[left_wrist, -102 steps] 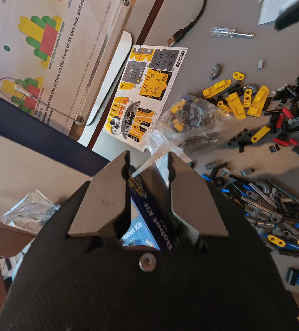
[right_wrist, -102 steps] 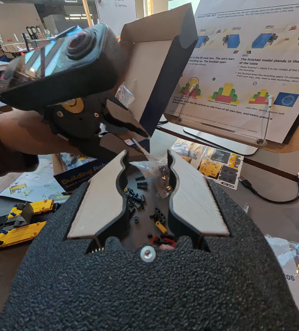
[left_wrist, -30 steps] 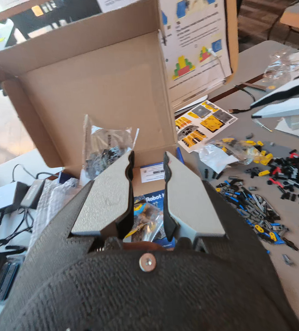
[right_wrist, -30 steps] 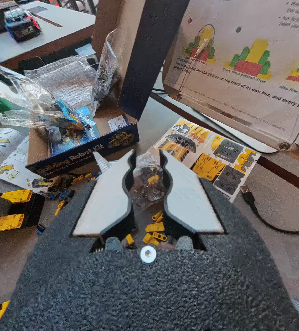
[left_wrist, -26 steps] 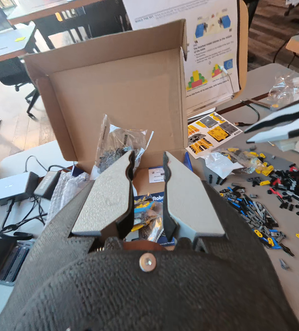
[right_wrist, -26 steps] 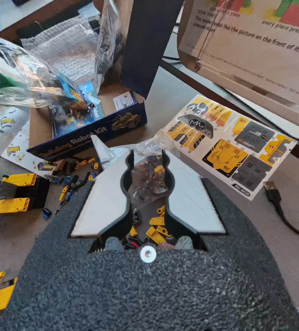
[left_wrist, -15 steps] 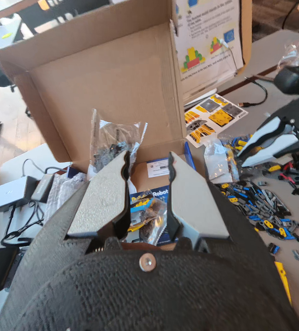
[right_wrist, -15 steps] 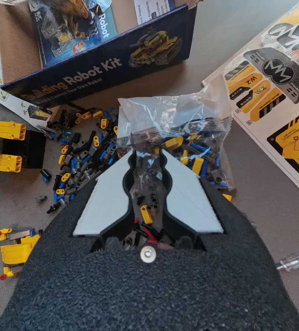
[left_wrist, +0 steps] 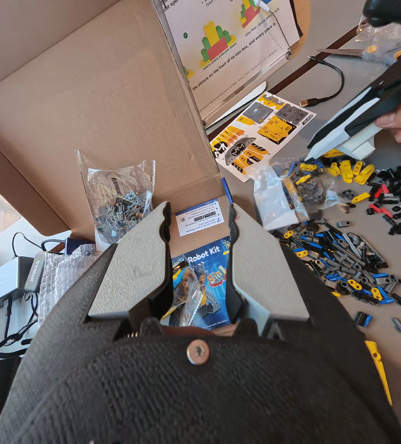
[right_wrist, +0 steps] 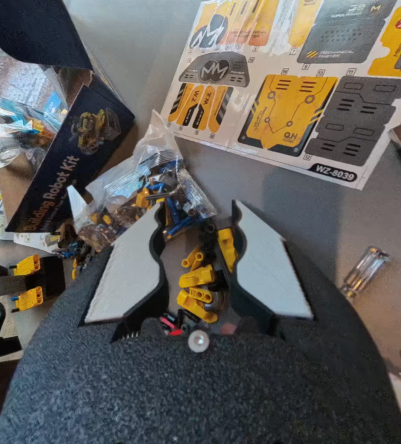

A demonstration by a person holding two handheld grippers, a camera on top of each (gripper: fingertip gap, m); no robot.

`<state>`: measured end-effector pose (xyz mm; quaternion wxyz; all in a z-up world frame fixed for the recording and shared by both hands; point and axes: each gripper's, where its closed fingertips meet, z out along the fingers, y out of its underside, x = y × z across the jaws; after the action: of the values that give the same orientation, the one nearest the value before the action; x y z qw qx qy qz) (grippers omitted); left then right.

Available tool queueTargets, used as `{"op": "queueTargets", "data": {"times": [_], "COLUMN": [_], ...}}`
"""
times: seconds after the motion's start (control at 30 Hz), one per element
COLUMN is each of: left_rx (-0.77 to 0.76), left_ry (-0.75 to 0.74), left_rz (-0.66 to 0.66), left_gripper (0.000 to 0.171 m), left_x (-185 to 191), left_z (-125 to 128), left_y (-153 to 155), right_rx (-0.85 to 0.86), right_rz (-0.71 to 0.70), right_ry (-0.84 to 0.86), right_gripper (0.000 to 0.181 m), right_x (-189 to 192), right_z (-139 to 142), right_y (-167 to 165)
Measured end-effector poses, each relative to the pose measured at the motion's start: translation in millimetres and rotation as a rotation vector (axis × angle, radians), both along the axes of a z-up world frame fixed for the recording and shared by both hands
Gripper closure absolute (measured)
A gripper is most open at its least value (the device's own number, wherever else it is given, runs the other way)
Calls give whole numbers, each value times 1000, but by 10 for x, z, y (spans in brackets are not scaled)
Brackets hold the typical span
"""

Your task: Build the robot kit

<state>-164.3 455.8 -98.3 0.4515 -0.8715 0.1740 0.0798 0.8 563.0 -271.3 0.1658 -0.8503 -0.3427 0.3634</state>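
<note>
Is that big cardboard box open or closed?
Open. The cardboard box has its lid flap standing upright, and a bag of small parts leans inside against it.

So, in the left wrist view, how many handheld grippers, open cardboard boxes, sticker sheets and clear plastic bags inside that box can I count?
Handheld grippers: 2, the left gripper and the right gripper
Open brown cardboard box: 1
Yellow-and-grey sticker sheet: 1
Clear plastic bags of parts inside the box: 2
Total: 6

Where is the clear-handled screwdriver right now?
Right wrist view, right side: the screwdriver lies on the grey table, below the sticker sheet, beside the right gripper.
</note>
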Motion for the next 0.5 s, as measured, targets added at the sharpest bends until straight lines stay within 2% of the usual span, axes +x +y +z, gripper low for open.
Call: {"op": "queueTargets", "data": {"times": [0.13,0.2,0.5], "left_rx": [9,9,6], "left_ry": [-5,-5,3], "left_rz": [-7,-13,-19], "left_gripper": [126,127,127], "left_x": [18,33,47], "left_z": [24,23,8], "left_y": [-4,-3,-1], "right_rx": [-49,-57,-42], "right_rz": [65,84,109], "right_ry": [21,34,81], "right_gripper": [144,160,173], "right_x": [-49,-66,-92], "right_z": [-2,17,156], "right_y": [-132,-165,-208]}}
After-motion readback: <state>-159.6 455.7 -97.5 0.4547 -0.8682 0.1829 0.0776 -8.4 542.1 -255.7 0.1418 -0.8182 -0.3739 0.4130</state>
